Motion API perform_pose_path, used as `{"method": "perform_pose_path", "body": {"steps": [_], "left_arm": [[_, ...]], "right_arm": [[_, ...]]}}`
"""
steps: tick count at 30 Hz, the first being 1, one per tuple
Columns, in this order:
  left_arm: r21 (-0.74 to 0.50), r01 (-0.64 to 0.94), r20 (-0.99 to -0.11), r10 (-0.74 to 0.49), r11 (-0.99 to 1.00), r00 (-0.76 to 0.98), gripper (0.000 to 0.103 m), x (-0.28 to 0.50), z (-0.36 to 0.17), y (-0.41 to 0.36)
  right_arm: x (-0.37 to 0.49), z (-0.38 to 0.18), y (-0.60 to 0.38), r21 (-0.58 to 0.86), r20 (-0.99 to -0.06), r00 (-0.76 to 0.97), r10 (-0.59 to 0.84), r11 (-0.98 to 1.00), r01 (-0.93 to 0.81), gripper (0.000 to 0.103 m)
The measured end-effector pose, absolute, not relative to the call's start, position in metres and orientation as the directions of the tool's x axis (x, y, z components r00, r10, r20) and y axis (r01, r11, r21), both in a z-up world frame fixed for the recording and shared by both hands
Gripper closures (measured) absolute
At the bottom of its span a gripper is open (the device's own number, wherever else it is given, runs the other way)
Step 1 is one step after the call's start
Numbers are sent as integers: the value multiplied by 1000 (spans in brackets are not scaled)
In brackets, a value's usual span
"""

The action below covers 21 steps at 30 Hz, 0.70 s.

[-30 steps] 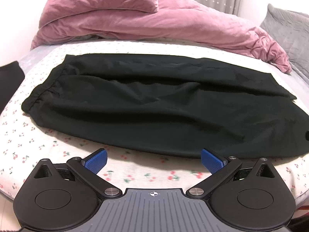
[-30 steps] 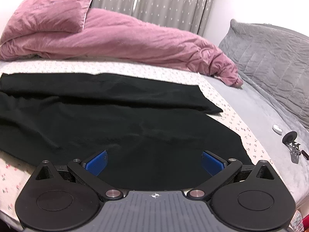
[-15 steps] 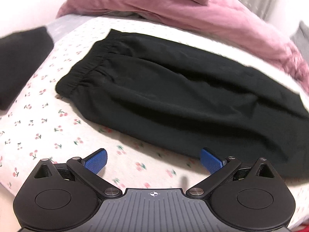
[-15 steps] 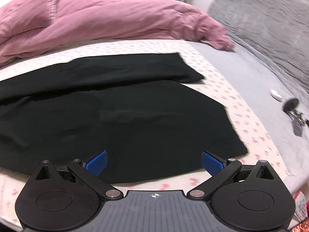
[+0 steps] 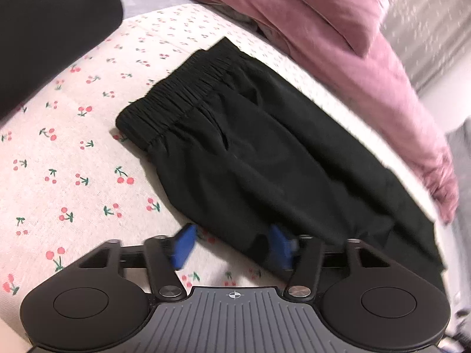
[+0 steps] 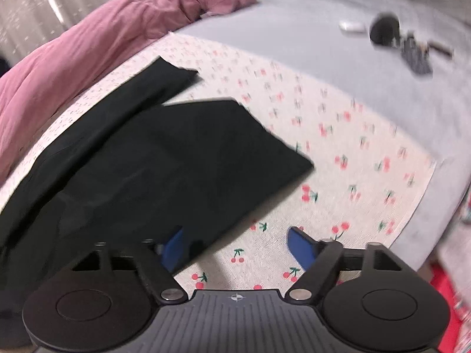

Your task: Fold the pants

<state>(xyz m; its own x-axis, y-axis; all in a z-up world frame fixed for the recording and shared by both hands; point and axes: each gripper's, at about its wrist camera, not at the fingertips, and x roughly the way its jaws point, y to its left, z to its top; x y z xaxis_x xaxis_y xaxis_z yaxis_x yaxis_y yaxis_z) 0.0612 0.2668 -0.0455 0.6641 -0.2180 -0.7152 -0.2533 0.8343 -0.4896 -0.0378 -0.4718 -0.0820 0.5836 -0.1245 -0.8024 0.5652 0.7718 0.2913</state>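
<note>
pants lie flat on the cherry sheet. left gripper and right gripper are closing, near hem between their fingers, not yet pinched.

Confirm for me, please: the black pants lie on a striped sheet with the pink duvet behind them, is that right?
Not quite: the sheet is printed with small red cherries, not stripes, as the left wrist view shows. The black pants do lie on it, with the pink duvet behind them.

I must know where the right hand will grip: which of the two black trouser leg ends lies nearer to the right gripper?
The wider, nearer black leg end; its edge reaches the closing right gripper, while the narrow one lies near the pink duvet.
</note>
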Motion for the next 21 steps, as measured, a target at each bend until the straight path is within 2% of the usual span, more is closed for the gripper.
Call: {"method": "perform_pose_path", "body": {"steps": [4,7,9,10,12,14,21], "left_arm": [[-560,-305,-693,-234,770,682,77,63,-57,284],[-599,-320,-671,-243,734,701,84,63,-61,290],[-618,-326,-661,-248,716,708,91,64,-64,293],[-625,-328,-656,-250,708,712,94,65,-65,295],[-638,-326,-646,-254,697,720,102,66,-66,296],[-628,-326,-648,-243,706,722,103,62,-63,295],[-499,-320,-699,-155,805,698,103,48,-44,283]], "right_arm": [[-39,-85,-482,373,-762,635,-126,716,590,35],[-35,-90,-488,412,-740,659,-131,687,599,46],[-31,-91,-489,414,-731,667,-145,682,602,64],[-30,-91,-488,425,-723,675,-146,677,601,70],[-28,-94,-492,462,-709,694,-122,664,588,97],[-29,-94,-494,493,-700,707,-102,646,582,99],[-45,-72,-486,473,-657,735,-165,669,573,102]]}}
